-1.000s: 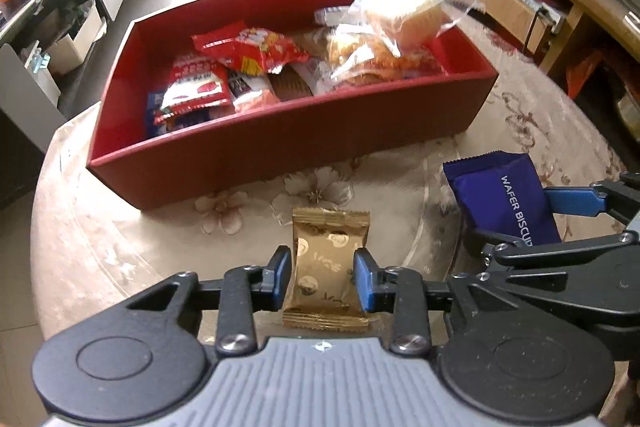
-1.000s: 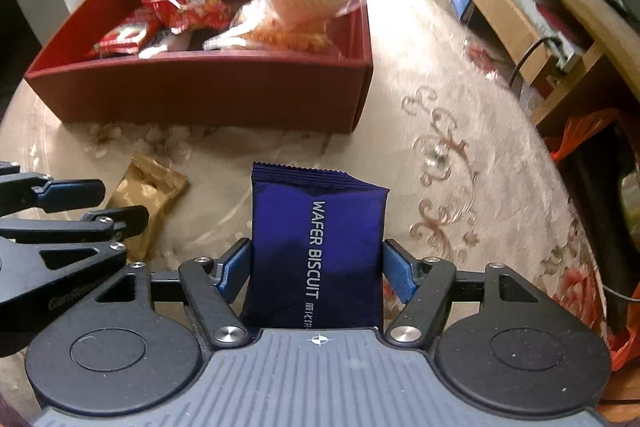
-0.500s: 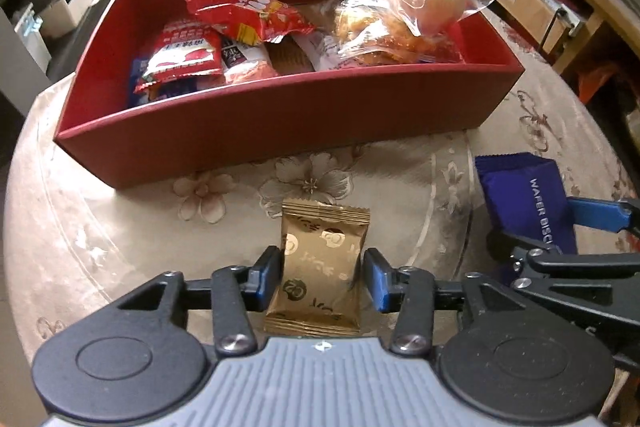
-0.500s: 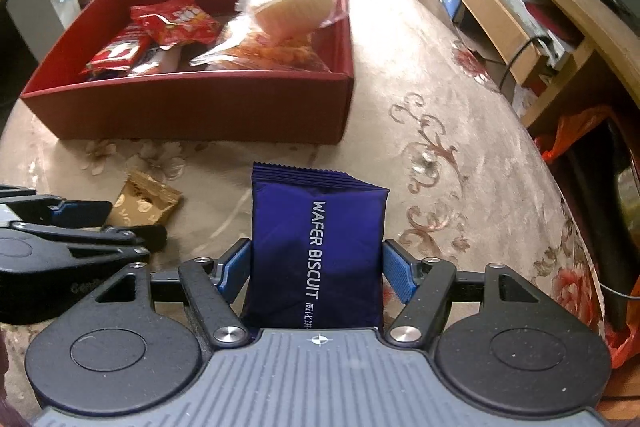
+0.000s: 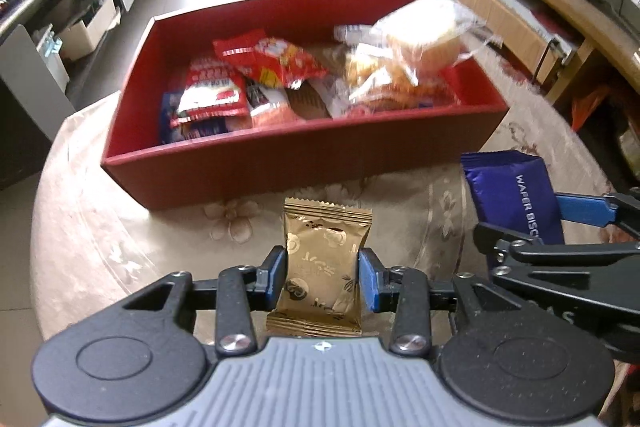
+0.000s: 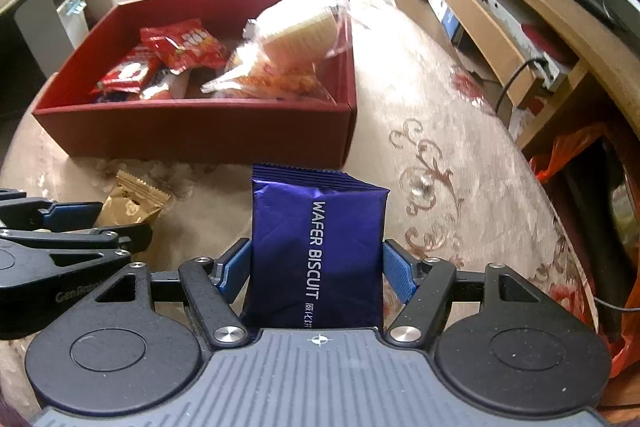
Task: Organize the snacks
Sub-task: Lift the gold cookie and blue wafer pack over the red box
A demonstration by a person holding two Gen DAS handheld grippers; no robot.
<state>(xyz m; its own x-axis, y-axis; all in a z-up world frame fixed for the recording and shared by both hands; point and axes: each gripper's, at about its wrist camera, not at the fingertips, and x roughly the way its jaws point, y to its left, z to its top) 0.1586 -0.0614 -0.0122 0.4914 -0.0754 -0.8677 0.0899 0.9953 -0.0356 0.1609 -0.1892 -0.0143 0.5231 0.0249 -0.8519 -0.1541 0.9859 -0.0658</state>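
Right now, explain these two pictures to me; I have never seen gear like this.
Each picture comes from a camera mounted on a hand-held claw, looking forward along its two fingers; a person holds one claw in each hand. In the left view, the left claw is shut on a gold snack packet. In the right view, the right claw grips a blue wafer biscuit pack. Each claw also shows at the edge of the other's view. Ahead, on a table with a floral cloth, stands a red box already holding red packets and clear-wrapped cakes.
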